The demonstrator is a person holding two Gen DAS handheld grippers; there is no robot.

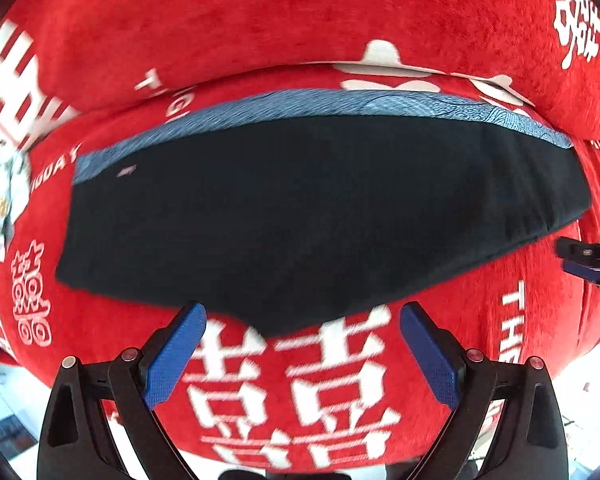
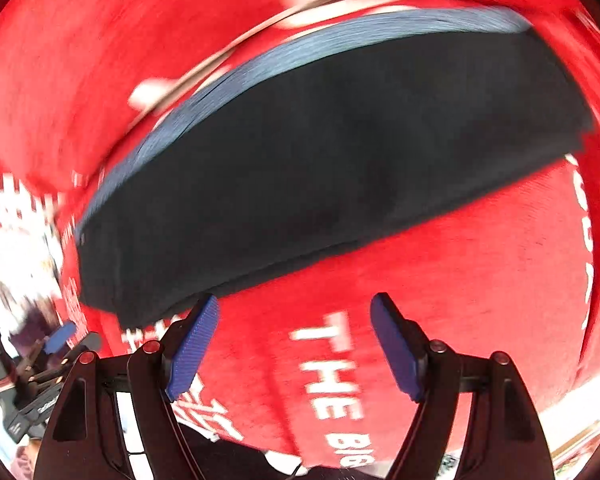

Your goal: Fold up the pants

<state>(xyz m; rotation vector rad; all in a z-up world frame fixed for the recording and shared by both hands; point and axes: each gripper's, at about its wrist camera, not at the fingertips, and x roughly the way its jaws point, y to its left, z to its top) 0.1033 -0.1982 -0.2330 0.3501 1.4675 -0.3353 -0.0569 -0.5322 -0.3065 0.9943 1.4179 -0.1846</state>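
The dark navy pants [image 1: 300, 208] lie folded flat on the red cover, with a blue patterned waistband [image 1: 340, 104] along their far edge. My left gripper [image 1: 302, 312] is open and empty, just in front of the pants' near edge. In the right wrist view the pants [image 2: 320, 168] lie ahead and to the left, blurred. My right gripper [image 2: 294, 304] is open and empty, its left finger close to the pants' near corner. The right gripper also shows at the right edge of the left wrist view [image 1: 588, 260].
A red plush cover [image 1: 300, 380] with white characters and letters spreads under everything, and a red backrest [image 1: 260, 12] rises behind the pants. White items [image 1: 0, 200] sit at the left edge. My left gripper shows at the lower left of the right wrist view [image 2: 60, 340].
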